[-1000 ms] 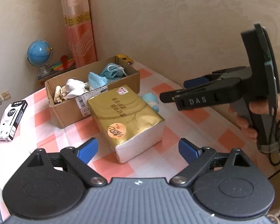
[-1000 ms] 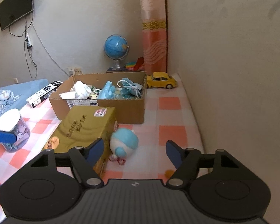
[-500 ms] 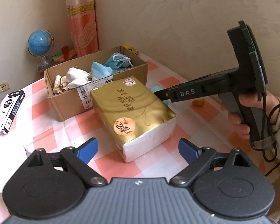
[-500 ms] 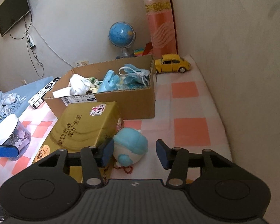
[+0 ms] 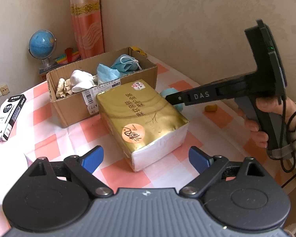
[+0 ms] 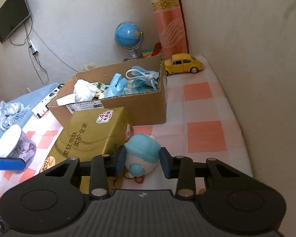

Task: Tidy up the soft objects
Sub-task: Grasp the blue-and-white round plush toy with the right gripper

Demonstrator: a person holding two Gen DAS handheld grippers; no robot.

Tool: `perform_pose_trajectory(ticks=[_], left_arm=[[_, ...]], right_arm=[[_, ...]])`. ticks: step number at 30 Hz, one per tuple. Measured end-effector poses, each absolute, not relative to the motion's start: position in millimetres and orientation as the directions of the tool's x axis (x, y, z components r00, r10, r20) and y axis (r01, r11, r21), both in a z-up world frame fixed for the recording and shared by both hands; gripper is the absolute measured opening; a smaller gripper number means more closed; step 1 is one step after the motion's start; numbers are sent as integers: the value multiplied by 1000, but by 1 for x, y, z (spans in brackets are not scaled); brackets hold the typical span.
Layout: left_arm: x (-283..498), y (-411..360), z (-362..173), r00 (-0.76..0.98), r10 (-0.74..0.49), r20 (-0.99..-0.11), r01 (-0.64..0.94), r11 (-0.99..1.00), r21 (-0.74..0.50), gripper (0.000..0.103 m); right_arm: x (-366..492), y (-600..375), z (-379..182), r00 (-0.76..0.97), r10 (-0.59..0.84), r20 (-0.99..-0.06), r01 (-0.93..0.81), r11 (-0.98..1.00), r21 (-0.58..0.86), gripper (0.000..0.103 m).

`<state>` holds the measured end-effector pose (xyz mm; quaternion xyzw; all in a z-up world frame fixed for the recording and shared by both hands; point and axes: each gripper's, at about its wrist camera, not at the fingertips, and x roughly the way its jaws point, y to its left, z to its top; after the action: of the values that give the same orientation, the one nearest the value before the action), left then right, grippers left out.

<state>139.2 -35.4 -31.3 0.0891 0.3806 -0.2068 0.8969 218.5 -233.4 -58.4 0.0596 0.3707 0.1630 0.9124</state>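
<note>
Jaws on your right gripper [image 6: 142, 163] are closing on the blue plush toy [image 6: 143, 158], and both blue pads already sit against its sides, so you have it pinched. It lies on the bench [image 6: 199, 118] dead centre between the pads, straight ahead of that gripper, just beside the far right edge of the gold tissue pack [image 6: 92, 136]. It is a round, squat thing with no clear long axis; its capped head points away from you, toward the cardboard box [image 6: 148, 108]. Your right hand is plainly the nearer one.

Your left gripper [image 5: 146, 158] hangs with its jaws wide apart and nothing between them, aimed at the near white end of the gold tissue pack, which lies with its long axis running away from you toward the box. From that side the toy is mostly hidden behind the pack, and only a sliver of blue shows.

By my reading, the coming move is a lift up and forward over the box's near wall, which stands just beyond the toy.

Count: one plush toy, one tissue pack, one open box. In the box, at least two blue face masks [image 6: 146, 77] and one white bundle [image 6: 83, 89]; the rest is too jumbled to count. Further out stand one yellow toy car [image 6: 183, 63], one globe [image 6: 129, 34] and one clear jar [image 6: 14, 145].
</note>
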Motion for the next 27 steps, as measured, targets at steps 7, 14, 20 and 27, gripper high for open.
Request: perform_pose_trajectory(ticks=[7,14,20,27], left_arm=[[131,-31,-26,634,-312,-707,441,897,0,93],[121,-29,-22,640,-322,-697,445,896,-5,93],[119,-28,-22,640,-325,-696,447,894,-7,93],[119,-27,-25,635,-323,-702,444,896,-11,93]], right_arm=[[182,-236,-44,689,295,-662,-243,954,173,42],[140,-233,-48,663,258,-702,-233,963,134,42],[127,-229,-55,660,238,-713,-226,967,113,45],[135,-229,-61,661,238,-712,-210,969,129,51]])
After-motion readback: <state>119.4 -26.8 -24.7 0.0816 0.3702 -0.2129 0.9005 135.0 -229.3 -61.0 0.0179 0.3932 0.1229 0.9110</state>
